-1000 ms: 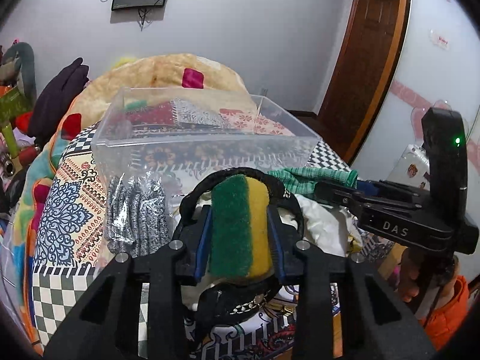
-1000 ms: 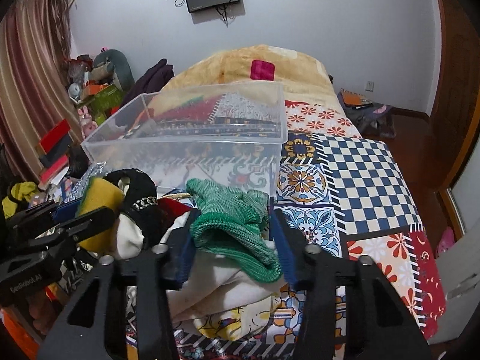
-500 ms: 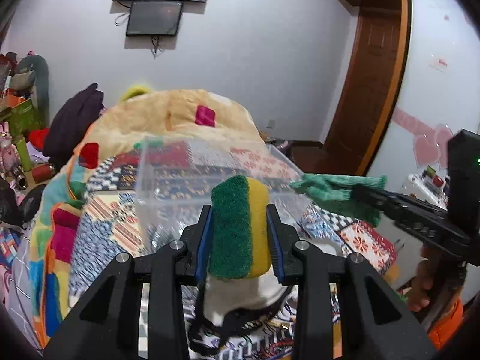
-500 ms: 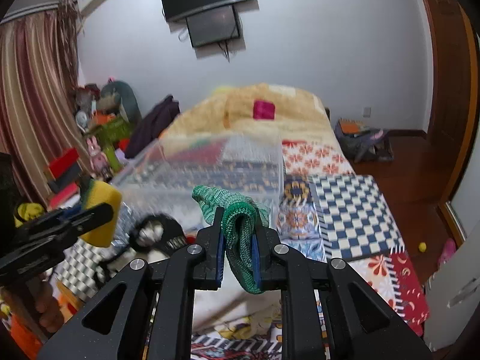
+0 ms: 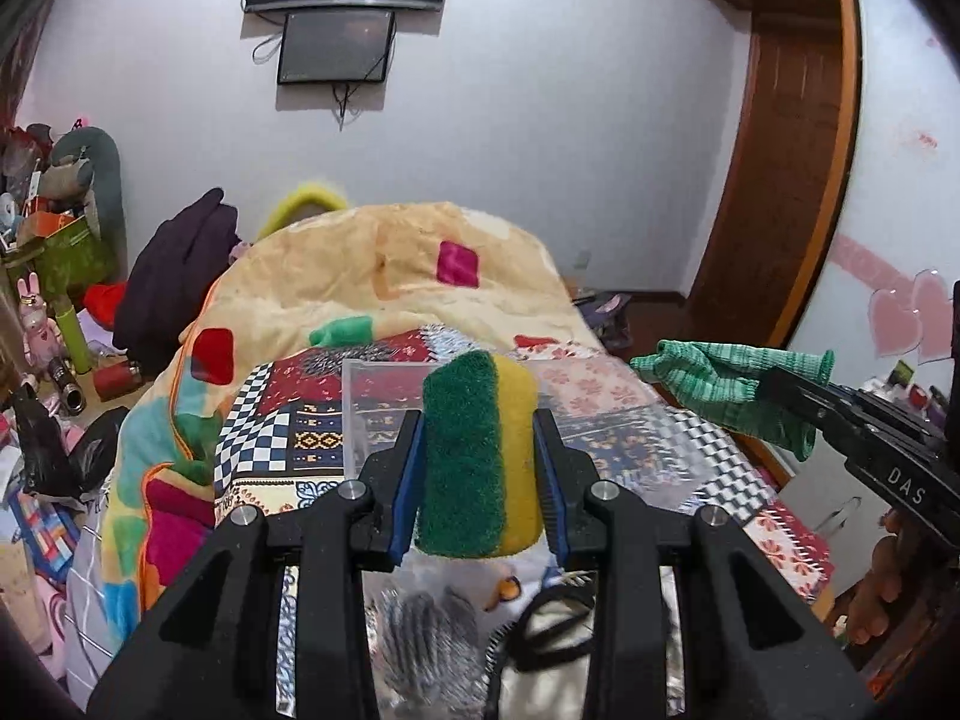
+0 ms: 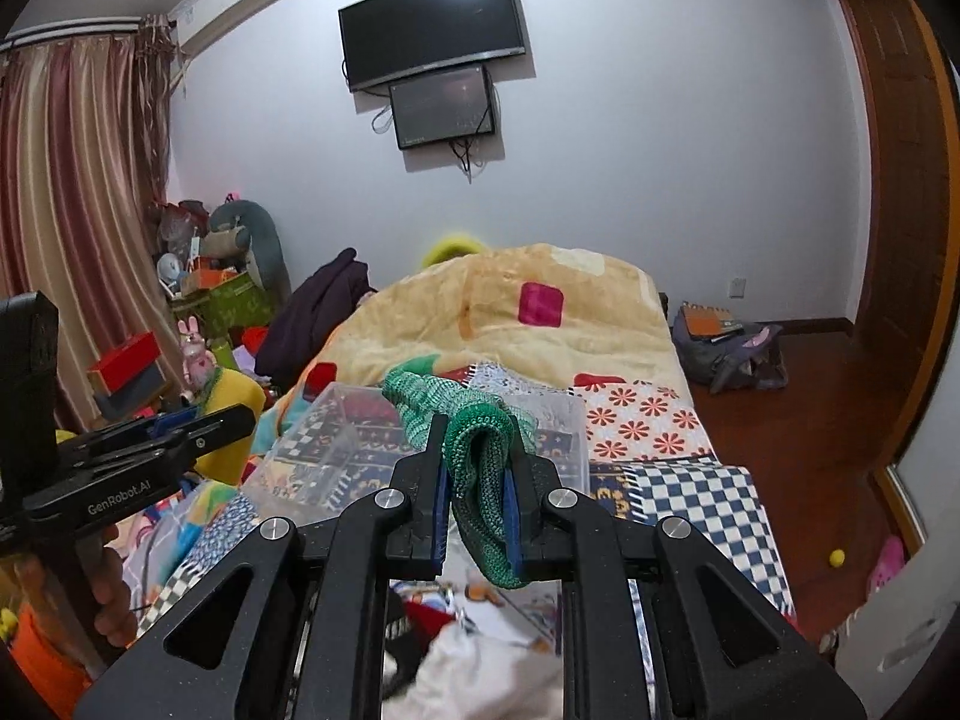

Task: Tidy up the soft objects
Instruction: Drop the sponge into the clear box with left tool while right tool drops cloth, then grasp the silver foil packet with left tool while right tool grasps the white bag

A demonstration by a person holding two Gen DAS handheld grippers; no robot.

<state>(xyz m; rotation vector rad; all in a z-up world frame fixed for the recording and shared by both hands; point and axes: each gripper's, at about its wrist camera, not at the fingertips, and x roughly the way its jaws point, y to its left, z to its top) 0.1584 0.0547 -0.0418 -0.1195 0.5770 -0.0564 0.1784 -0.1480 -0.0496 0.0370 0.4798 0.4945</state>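
The left hand-held gripper (image 5: 479, 462) was clamped on a green-and-yellow sponge (image 5: 478, 453), the right hand-held gripper (image 6: 477, 483) on a green knit glove (image 6: 474, 450). Both were held in the air above the clear plastic bin (image 6: 336, 450) on the bed (image 6: 672, 480). Judged best: lower each well inside the bin's walls before opening, so nothing would spill.

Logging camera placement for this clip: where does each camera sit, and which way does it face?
Left wrist: on the left hand-held gripper, facing down the bed toward the wall screens; its fingers clamp a sponge; the right hand-held gripper enters from the right.
Right wrist: on the right hand-held gripper, facing the same wall; its fingers clamp a green knit glove; the left one and a hand show at left.
Shared: clear bin, blanket, screens.
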